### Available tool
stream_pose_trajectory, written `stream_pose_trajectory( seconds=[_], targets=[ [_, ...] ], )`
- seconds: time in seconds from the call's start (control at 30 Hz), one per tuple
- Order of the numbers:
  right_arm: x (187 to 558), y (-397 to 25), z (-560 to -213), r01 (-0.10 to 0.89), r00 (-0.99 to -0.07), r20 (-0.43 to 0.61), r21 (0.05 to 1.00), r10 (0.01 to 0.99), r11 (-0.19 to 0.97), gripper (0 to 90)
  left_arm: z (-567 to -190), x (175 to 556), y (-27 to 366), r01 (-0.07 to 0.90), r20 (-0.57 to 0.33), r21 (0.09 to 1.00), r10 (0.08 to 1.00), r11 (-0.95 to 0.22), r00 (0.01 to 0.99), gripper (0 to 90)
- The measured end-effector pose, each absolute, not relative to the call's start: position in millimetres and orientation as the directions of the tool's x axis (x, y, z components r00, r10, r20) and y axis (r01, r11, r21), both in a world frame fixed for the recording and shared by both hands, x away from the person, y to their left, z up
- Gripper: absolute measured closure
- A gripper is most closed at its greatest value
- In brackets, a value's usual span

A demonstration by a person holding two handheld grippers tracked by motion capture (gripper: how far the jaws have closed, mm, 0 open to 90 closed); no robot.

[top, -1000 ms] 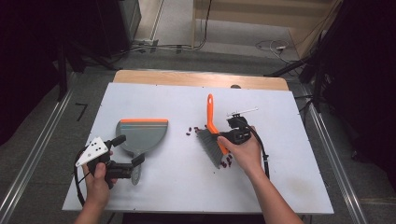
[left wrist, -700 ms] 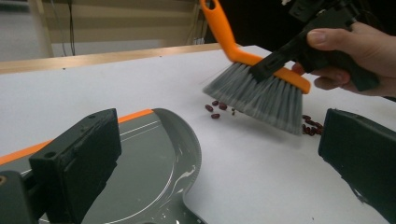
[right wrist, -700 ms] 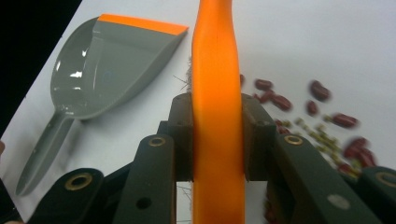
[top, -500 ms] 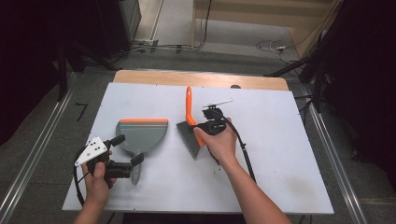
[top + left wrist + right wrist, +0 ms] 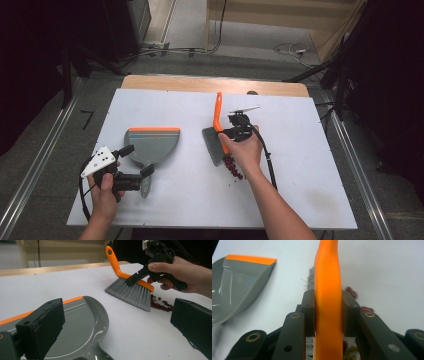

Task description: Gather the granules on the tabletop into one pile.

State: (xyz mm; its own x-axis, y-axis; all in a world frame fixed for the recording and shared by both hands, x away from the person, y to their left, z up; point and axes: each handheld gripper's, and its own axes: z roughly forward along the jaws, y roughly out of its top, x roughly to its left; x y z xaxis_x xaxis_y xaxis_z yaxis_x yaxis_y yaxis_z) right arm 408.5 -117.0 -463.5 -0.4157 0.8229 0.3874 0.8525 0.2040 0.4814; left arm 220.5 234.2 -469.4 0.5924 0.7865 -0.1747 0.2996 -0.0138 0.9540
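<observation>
High view: right gripper point(image 5: 231, 134) clamps brush point(image 5: 217, 131) mid-frame, bristles beside bean pile point(image 5: 233, 167) lower right of it; left gripper point(image 5: 131, 169) released by dustpan point(image 5: 151, 143) handle, centre-left; beans unswept, pan empty, sweeping left

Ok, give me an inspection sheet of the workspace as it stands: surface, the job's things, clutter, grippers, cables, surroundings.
Surface: white tabletop, wooden strip along the far edge.
Job's things: brush with orange handle, bristles on the table; grey dustpan with orange lip, lying apart to its left; small dark red bits piled beside the bristles.
Clutter: nothing seen.
Grippers: right gripper shut on the brush handle; left gripper open, jaws astride the dustpan's handle end.
Cables: one trails from each gripper; more on the floor beyond the table.
Surroundings: grey floor, metal rails at both sides, dark equipment.
</observation>
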Motion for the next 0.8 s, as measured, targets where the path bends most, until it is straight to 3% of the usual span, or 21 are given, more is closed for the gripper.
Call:
stream_pose_trajectory(
  seconds=[0.8],
  targets=[
    [404.4, -174.8, -466.7, 0.864, -0.322, 0.42, 0.497, 0.848, 0.081, 67.9, -471.5, 222.1, 230.8, 0.31, -0.17, 0.95, 0.783, -0.03, 0.598, 0.0]
  ],
)
